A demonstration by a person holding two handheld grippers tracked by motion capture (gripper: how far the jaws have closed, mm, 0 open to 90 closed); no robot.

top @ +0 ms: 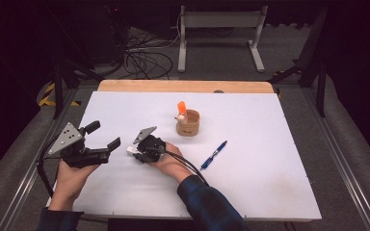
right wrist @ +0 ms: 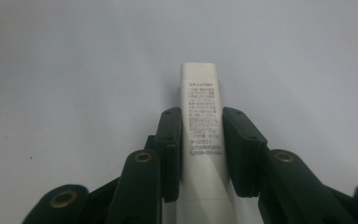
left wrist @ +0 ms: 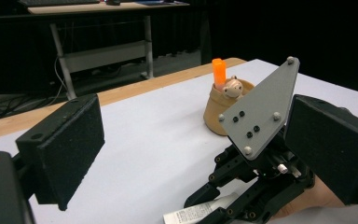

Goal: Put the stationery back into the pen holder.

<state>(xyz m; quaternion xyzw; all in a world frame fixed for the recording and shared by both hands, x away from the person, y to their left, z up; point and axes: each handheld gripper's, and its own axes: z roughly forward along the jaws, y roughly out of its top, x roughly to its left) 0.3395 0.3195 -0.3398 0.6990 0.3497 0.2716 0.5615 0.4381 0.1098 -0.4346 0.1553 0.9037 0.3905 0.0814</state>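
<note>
A white glue stick with small printed text lies flat on the white table top. My right gripper is shut on it, with a pad against each long side. In the high view the right gripper sits low on the table left of centre, the stick's end poking out to its left. The left gripper is held just left of it, open with nothing between its pads. From the left gripper view, the wide-apart jaws frame the right gripper and the stick.
A tan cup stands mid-table holding an orange marker and a small bear-headed item. A blue pen lies right of the right hand. A wooden strip edges the table's far side; cables and a metal stand lie beyond.
</note>
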